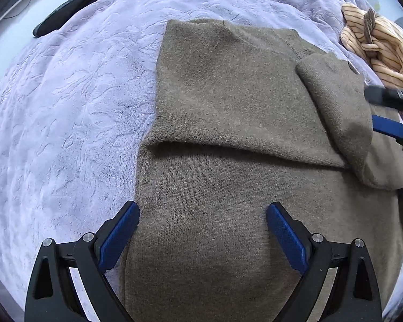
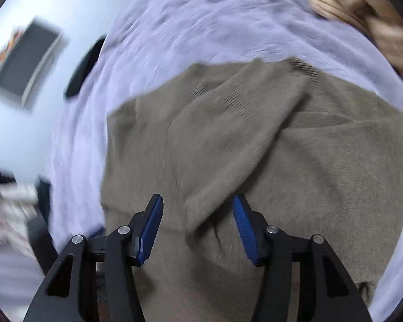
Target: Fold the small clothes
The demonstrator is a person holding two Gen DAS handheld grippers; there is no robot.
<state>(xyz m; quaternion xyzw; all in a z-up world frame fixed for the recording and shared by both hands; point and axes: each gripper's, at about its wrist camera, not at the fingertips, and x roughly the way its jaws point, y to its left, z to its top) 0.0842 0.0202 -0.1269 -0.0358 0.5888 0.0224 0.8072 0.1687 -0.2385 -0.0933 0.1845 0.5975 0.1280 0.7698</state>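
An olive-brown knitted sweater (image 1: 228, 107) lies flat on a lilac fleece blanket (image 1: 67, 107). Its left side is folded over the body, and one sleeve (image 1: 335, 107) lies folded in at the right. My left gripper (image 1: 202, 212) hovers open above the sweater's lower part, with its left pad over the sweater's edge and nothing gripped. My right gripper (image 2: 197, 204) is open over the sweater (image 2: 309, 161), with the folded sleeve (image 2: 241, 134) running below its fingers, apart from the pads. In the left wrist view, the right gripper (image 1: 370, 107) shows at the right edge beside that sleeve.
A cream garment with brown stripes (image 1: 376, 45) sits bunched on the blanket at the far right. A black flat object (image 1: 72, 8) lies at the blanket's far left edge. A dark rectangular screen (image 2: 27, 61) rests on the pale table beyond it. The right wrist view is blurred.
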